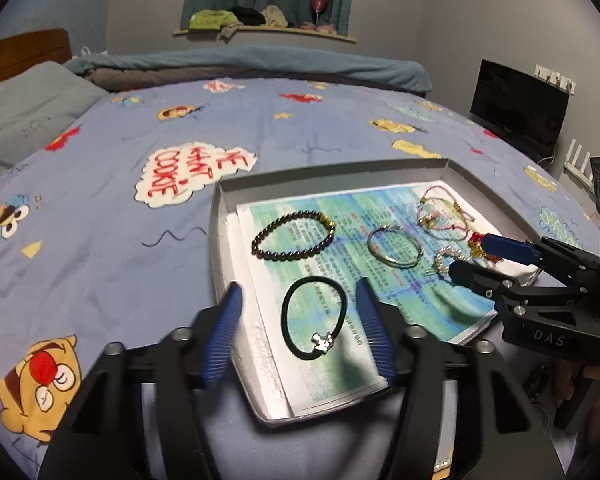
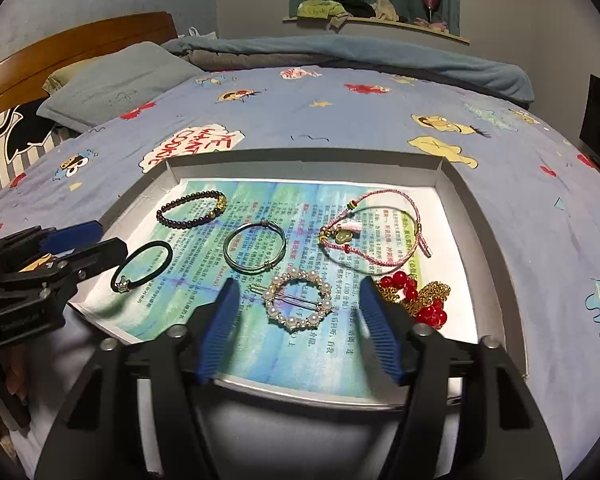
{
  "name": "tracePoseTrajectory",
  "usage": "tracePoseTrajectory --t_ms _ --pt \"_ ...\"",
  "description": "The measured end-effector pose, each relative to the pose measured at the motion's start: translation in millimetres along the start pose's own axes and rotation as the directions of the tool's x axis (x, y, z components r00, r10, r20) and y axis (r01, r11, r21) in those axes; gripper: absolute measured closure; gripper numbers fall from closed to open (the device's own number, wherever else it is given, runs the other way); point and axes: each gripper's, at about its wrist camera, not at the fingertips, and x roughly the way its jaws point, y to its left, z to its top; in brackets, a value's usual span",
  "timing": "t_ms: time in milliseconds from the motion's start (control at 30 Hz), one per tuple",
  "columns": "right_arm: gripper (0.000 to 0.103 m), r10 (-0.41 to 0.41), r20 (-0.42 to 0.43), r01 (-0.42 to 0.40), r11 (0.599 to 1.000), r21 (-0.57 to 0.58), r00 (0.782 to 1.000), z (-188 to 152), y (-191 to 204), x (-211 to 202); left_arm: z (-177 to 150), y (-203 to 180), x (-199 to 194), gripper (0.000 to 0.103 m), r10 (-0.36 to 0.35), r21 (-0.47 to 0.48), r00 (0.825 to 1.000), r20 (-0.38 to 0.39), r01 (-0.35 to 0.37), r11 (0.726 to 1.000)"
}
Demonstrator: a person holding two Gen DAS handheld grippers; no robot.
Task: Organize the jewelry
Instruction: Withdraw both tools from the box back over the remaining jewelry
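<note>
A shallow grey tray [image 1: 220, 248] [image 2: 452, 176] lined with a green-blue printed sheet lies on the bed. On it lie a black hair tie with a silver charm [image 1: 314, 320] [image 2: 142, 266], a dark bead bracelet [image 1: 292, 236] [image 2: 192, 210], a silver bangle [image 1: 394, 246] [image 2: 254, 246], a pearl ring clip [image 2: 298, 302] [image 1: 444, 260], a pink cord bracelet [image 2: 374, 232] [image 1: 440, 216] and a red bead and gold chain piece [image 2: 418, 300]. My left gripper [image 1: 298, 290] [image 2: 108, 238] is open around the hair tie. My right gripper [image 2: 296, 290] [image 1: 468, 254] is open over the pearl clip.
The tray sits on a blue cartoon-print bedspread [image 1: 100, 184] [image 2: 340, 112]. Grey pillows [image 2: 112, 84] and a wooden headboard [image 2: 80, 40] are at the far left. A dark monitor [image 1: 520, 112] stands beyond the bed at right.
</note>
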Motion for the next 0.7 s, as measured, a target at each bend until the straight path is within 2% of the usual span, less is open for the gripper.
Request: tracePoseTrajectory --t_ms 33,200,267,367,533,700 --pt "0.033 0.004 0.008 -0.004 1.0 0.002 1.0 0.4 0.1 -2.3 0.2 -0.5 -1.6 0.04 -0.002 -0.001 1.0 0.003 0.002 1.0" --pt "0.017 -0.003 0.043 0.003 1.0 0.011 0.999 2.7 -2.4 -19.8 0.1 -2.9 -18.1 0.024 0.016 -0.018 0.999 0.03 -0.016 1.0" --pt "0.007 -0.008 0.055 0.007 1.0 0.023 0.998 3.0 -4.1 -29.3 -0.4 -4.7 -25.0 0.02 0.025 -0.018 0.999 0.029 -0.025 1.0" --pt "0.006 -0.001 0.074 -0.002 0.999 0.045 0.997 2.8 -8.7 -47.4 -0.2 -10.0 -41.2 0.01 0.058 -0.004 0.998 0.034 -0.058 0.998" --pt "0.006 -0.018 0.096 0.014 0.999 0.048 0.995 -0.3 -13.5 -81.9 -0.3 -15.8 -69.7 0.008 0.11 0.014 0.992 0.059 -0.111 0.994" --pt "0.006 -0.037 0.119 0.032 0.998 0.045 0.992 -8.1 -16.1 -113.9 -6.0 -14.0 -93.9 0.007 0.118 -0.016 0.991 0.066 -0.117 0.993"
